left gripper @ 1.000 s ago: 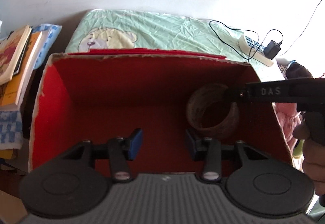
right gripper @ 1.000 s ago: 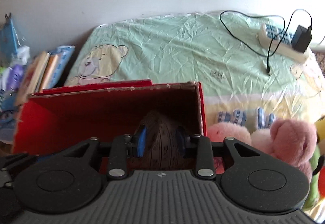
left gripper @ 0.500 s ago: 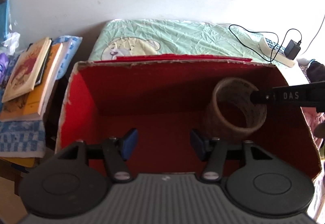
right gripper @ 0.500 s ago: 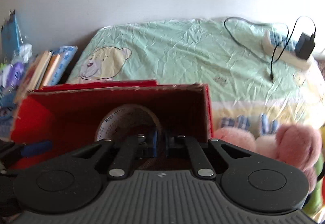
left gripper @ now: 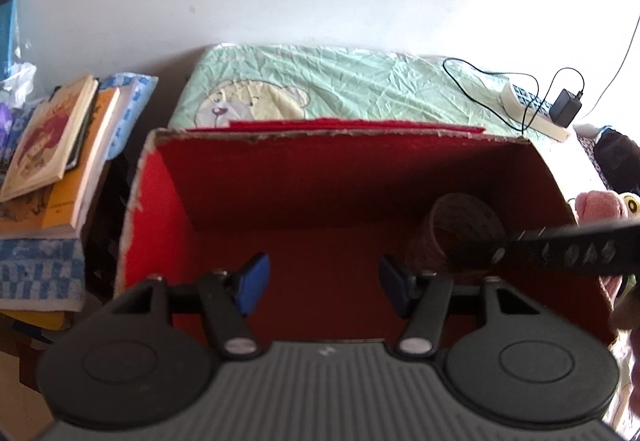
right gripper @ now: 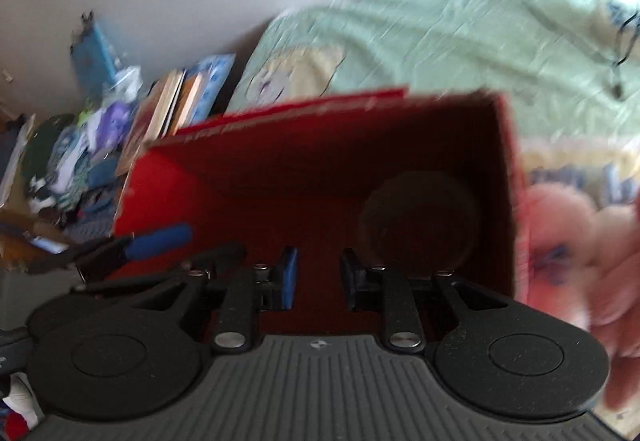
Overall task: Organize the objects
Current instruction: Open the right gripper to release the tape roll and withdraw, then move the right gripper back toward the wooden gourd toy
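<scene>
A red cardboard box (left gripper: 160, 225) stands open on the bed. A brown tape roll (left gripper: 452, 225) lies inside it at the right; in the blurred right wrist view it shows as a dark ring (right gripper: 420, 221). My left gripper (left gripper: 322, 283) is open and empty over the box's near edge. My right gripper (right gripper: 318, 277) is open and empty above the box, apart from the roll; its finger (left gripper: 568, 251) crosses the right side of the left wrist view.
A green bear-print bedsheet (left gripper: 340, 85) lies behind the box. A power strip with charger and cable (left gripper: 536, 109) is at the back right. Stacked books (left gripper: 52, 145) sit left of the box. Pink plush toys (right gripper: 576, 233) lie to its right.
My right gripper let go of the tape roll inside the box, opened, and pulled up and back. My left gripper rose, stayed open.
</scene>
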A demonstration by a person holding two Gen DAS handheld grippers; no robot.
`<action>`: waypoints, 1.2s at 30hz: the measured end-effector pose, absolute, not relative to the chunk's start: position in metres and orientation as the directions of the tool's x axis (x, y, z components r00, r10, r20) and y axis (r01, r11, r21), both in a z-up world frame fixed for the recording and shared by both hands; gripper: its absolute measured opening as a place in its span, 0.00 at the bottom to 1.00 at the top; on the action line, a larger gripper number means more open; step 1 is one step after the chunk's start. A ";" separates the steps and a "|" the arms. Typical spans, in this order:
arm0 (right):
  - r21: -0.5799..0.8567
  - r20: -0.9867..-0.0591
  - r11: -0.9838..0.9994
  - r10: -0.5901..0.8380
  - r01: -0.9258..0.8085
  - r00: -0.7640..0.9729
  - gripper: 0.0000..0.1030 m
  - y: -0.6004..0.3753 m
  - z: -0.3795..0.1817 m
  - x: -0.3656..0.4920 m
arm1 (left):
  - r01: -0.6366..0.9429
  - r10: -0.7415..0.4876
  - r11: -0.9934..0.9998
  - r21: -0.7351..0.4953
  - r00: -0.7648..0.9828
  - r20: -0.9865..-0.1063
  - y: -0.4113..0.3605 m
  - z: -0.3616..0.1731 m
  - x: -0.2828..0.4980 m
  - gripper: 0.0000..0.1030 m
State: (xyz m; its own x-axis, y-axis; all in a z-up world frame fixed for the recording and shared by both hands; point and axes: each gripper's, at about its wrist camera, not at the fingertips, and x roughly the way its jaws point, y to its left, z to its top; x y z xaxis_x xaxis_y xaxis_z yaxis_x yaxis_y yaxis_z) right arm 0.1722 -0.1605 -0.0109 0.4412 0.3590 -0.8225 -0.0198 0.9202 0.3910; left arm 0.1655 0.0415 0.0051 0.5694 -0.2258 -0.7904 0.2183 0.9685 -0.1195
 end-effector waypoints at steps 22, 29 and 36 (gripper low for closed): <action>0.342 -0.657 0.934 0.315 -0.101 0.685 0.17 -0.182 0.025 0.064 | 0.156 -0.036 0.983 0.099 0.689 -0.723 0.013 0.055 0.081 0.89; 0.430 -0.530 0.895 0.359 -0.121 0.769 0.41 -0.202 0.028 0.022 | 0.092 0.021 0.990 0.107 0.653 -0.757 0.002 0.059 0.060 0.89; 0.462 -0.547 0.873 0.422 -0.160 0.723 0.42 -0.211 0.024 -0.001 | 0.057 0.085 0.985 0.161 0.654 -0.752 -0.013 0.058 0.030 0.89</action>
